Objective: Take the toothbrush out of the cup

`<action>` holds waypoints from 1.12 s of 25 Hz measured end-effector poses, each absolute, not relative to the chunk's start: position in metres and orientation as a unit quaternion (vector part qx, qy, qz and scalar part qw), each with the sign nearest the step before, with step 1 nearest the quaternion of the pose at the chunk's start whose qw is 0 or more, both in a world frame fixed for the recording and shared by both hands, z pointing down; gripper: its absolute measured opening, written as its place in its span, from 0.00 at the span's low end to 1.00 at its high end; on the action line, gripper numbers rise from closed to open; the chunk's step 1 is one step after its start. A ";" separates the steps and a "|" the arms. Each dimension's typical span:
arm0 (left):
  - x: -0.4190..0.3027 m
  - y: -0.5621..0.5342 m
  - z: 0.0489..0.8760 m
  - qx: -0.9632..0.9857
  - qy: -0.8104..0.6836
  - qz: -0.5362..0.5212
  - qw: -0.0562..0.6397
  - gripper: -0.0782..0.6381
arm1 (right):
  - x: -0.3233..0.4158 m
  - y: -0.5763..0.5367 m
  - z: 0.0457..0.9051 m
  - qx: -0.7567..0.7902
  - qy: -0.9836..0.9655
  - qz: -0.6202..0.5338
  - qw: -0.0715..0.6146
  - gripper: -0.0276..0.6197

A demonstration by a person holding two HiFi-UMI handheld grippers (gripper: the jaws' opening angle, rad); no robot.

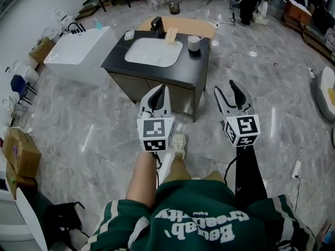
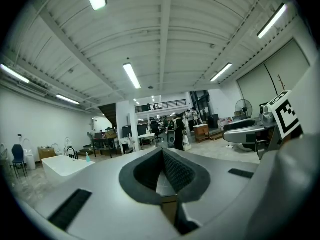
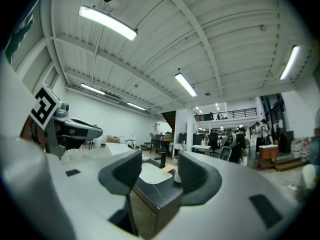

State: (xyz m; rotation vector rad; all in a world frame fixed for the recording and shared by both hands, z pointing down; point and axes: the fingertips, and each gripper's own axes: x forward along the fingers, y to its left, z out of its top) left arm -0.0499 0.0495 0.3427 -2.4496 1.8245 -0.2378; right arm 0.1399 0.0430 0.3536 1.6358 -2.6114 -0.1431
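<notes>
- Standing on a grey marble floor (image 1: 272, 88), a person in a green sweatshirt (image 1: 199, 218) faces a cabinet (image 1: 201, 61) with a dark top and holds both grippers out ahead, well short of it.
- The left gripper (image 1: 163, 89) has its jaws pressed together with nothing between them. Its own view shows the two dark pads meeting at the tips of the left gripper (image 2: 162, 151), with only the far hall beyond.
- The right gripper (image 1: 225, 86) has its jaws spread wide and empty. In its own view, the gap of the right gripper (image 3: 159, 164) frames the cabinet (image 3: 160, 194) and its white sink (image 3: 150, 174).
- The cup (image 1: 194, 43) stands upright on the cabinet top at the back right, just beside the sink (image 1: 154, 52) and well apart from both grippers.
- From the right gripper's view, the cup (image 3: 177, 176) shows as a small pale shape close against the inner edge of the right-hand jaw.
- The toothbrush is too small to make out in any view, so I cannot tell how it sits in the cup.
- A black tap (image 1: 156, 24) rises behind the sink.
- A white bathtub (image 1: 78, 48) sits to the left of the cabinet, and cardboard boxes (image 1: 21, 150) lie at the far left edge.
</notes>
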 end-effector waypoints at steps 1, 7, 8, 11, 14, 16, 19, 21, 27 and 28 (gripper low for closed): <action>-0.050 0.039 0.345 -0.801 0.593 -0.073 0.036 0.11 | 0.139 0.033 0.356 0.531 -0.845 -0.048 0.030 0.40; -0.054 -0.044 0.355 -0.812 0.580 -0.063 0.028 0.11 | 0.133 -0.046 0.365 0.544 -0.837 -0.046 0.045 0.40; -0.054 -0.059 0.354 -0.814 0.577 -0.062 0.028 0.11 | 0.131 -0.060 0.364 0.546 -0.835 -0.045 0.046 0.40; -0.055 -0.104 0.352 -0.821 0.566 -0.065 0.030 0.11 | 0.124 -0.101 0.362 0.552 -0.831 -0.044 0.049 0.41; -0.059 -0.147 0.352 -0.827 0.557 -0.067 0.033 0.11 | 0.117 -0.138 0.361 0.558 -0.827 -0.042 0.050 0.41; -0.060 -0.176 0.351 -0.832 0.550 -0.067 0.034 0.11 | 0.114 -0.164 0.362 0.564 -0.823 -0.037 0.050 0.41; -0.060 -0.220 0.349 -0.841 0.536 -0.066 0.038 0.11 | 0.112 -0.204 0.364 0.574 -0.816 -0.031 0.053 0.41; -0.059 -0.247 0.347 -0.846 0.528 -0.061 0.044 0.11 | 0.110 -0.228 0.366 0.581 -0.812 -0.029 0.053 0.41; -0.056 -0.314 0.341 -0.862 0.501 -0.048 0.053 0.11 | 0.108 -0.286 0.367 0.602 -0.797 -0.021 0.043 0.41; -0.055 -0.323 0.342 -0.865 0.496 -0.049 0.054 0.11 | 0.107 -0.293 0.369 0.604 -0.796 -0.019 0.043 0.41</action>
